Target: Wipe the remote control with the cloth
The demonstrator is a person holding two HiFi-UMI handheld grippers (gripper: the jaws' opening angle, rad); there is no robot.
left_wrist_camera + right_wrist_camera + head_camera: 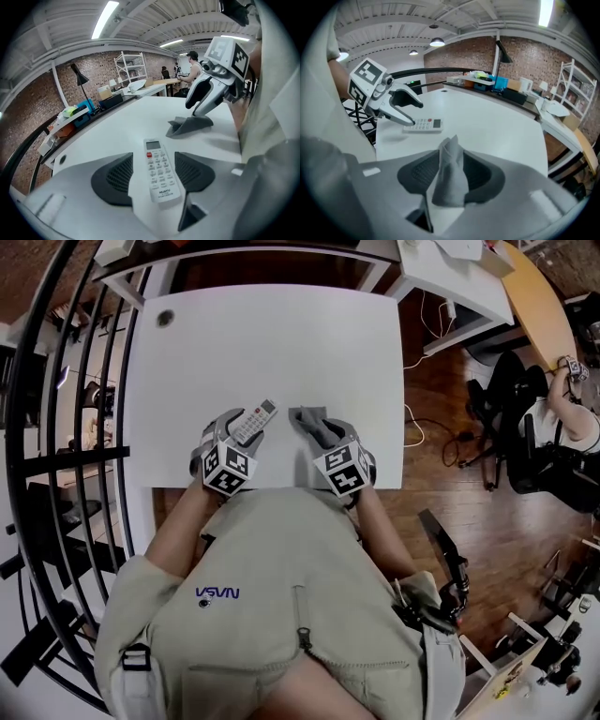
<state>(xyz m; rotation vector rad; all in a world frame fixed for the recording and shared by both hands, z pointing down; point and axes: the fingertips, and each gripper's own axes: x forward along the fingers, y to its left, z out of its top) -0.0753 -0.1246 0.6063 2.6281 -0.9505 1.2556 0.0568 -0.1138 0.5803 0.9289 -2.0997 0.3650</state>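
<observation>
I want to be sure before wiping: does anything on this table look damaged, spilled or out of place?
Nothing serious. The remote control lies flat and whole on the table; the cloth stands bunched in a peak, not spread. No spill shows.

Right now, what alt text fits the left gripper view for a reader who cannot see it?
A white remote control lies face up on a white table between the open jaws of the left gripper, neither pad touching it. Beyond it, the right gripper points down at a crumpled grey cloth.
</observation>
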